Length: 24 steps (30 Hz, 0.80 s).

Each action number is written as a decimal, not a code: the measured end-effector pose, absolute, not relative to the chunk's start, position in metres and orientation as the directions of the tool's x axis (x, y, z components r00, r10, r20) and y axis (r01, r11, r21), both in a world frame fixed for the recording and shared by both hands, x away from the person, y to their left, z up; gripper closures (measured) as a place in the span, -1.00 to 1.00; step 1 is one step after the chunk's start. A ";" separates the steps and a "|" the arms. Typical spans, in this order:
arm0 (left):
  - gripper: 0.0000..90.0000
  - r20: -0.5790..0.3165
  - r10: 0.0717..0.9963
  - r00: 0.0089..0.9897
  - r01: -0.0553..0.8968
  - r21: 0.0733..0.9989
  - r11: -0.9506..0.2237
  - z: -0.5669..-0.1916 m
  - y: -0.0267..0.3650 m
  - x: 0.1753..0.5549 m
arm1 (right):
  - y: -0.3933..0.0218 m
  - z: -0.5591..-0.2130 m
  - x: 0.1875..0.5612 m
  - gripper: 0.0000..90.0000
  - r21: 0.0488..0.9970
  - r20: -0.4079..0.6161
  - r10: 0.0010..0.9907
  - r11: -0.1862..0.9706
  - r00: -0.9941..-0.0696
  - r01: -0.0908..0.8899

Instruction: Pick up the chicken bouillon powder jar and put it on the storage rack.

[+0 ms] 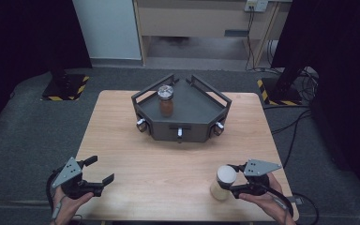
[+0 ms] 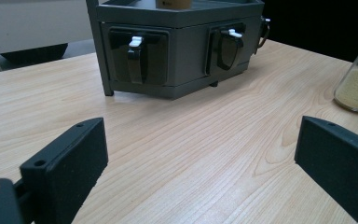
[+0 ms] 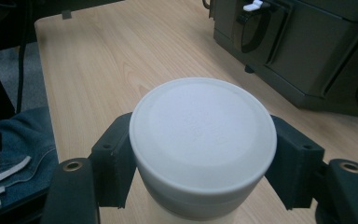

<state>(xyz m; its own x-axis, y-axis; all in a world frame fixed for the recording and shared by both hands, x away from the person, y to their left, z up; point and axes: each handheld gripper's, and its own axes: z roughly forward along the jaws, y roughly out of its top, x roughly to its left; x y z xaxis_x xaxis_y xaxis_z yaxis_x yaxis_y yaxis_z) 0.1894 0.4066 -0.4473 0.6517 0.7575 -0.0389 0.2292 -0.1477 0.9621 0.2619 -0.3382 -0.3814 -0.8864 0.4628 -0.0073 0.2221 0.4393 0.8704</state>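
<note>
**Right gripper clamped on a white-lidded jar**

While the right gripper (image 1: 232, 180) stands at the table's (image 1: 122, 136) near right corner, its two jaws press both sides of the white lid (image 3: 203, 133) of one jar (image 1: 223, 183) of pale grains, which stands upright on the wood. At the near left, the left gripper (image 1: 98, 169) holds nothing, jaws wide apart. Two jars are visible: the second jar (image 1: 166, 101), brown-filled, stands in the single dark rack (image 1: 201, 115) at the far middle.

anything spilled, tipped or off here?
Nothing stands out. The white-lidded jar stands upright in the right gripper, the brown jar stands upright on the grey rack, and the table shows no spill.
</note>
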 end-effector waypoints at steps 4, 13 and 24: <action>-0.97 -0.042 0.758 0.651 0.230 0.962 -0.145 -0.448 0.407 0.189 | -0.337 -0.376 0.268 -0.24 0.874 -0.004 0.456 0.434 -0.890 0.218; -0.97 -0.044 0.759 0.650 0.232 0.962 -0.143 -0.448 0.407 0.190 | -0.327 -0.353 0.293 -0.24 0.867 -0.017 0.409 0.460 -0.912 0.190; -0.97 -0.051 0.757 0.652 0.235 0.962 -0.138 -0.448 0.408 0.190 | -0.308 -0.320 0.336 -0.24 0.865 -0.003 0.327 0.475 -0.945 0.162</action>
